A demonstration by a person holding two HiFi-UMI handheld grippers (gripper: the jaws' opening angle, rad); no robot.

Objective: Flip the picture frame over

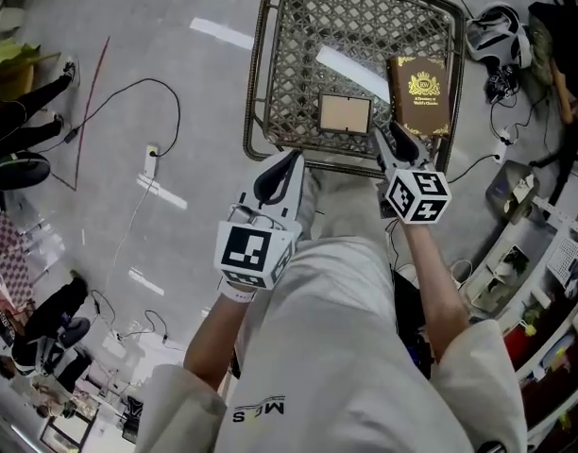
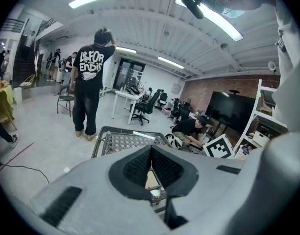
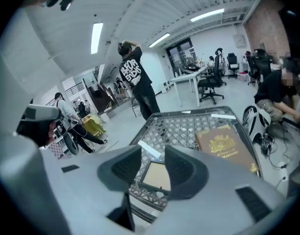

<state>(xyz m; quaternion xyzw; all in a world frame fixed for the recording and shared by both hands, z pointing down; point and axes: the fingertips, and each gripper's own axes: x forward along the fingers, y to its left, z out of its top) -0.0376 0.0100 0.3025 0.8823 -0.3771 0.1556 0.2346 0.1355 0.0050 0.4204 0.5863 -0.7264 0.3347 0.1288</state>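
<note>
From my head, the table [image 1: 298, 26] is a squarish lattice top, woven in an open diamond pattern inside a rounded metal rim. The picture frame [image 1: 345, 114] lies flat on it near the edge closest to me, a small rectangle with a dark border and a plain tan panel facing up. Just to its right is a brown hardcover book [image 1: 419, 95] with a gold crest. A white helmet [image 1: 497, 31] sits on the grey floor beyond the table's right corner, and a black cable [image 1: 128, 88] loops across the floor on the left. My left gripper [image 1: 287, 159] hangs off the table's near edge with its tips drawn to a point. My right gripper [image 1: 388, 132] is over the rim by the frame's right corner.

In the left gripper view, the ribbed black pads of the left gripper [image 2: 151, 150] meet at the tips with nothing between them. A sliver of the frame [image 2: 152, 179] shows below them. A person in a black printed T-shirt [image 2: 91, 82] stands past the table [image 2: 121, 142].

In the right gripper view, the jaws of my right gripper [image 3: 153, 151] stand apart and empty. The frame [image 3: 156, 176] shows through the gap, lying well below on the lattice [image 3: 189, 126], with the book [image 3: 223, 146] to its right.
</note>
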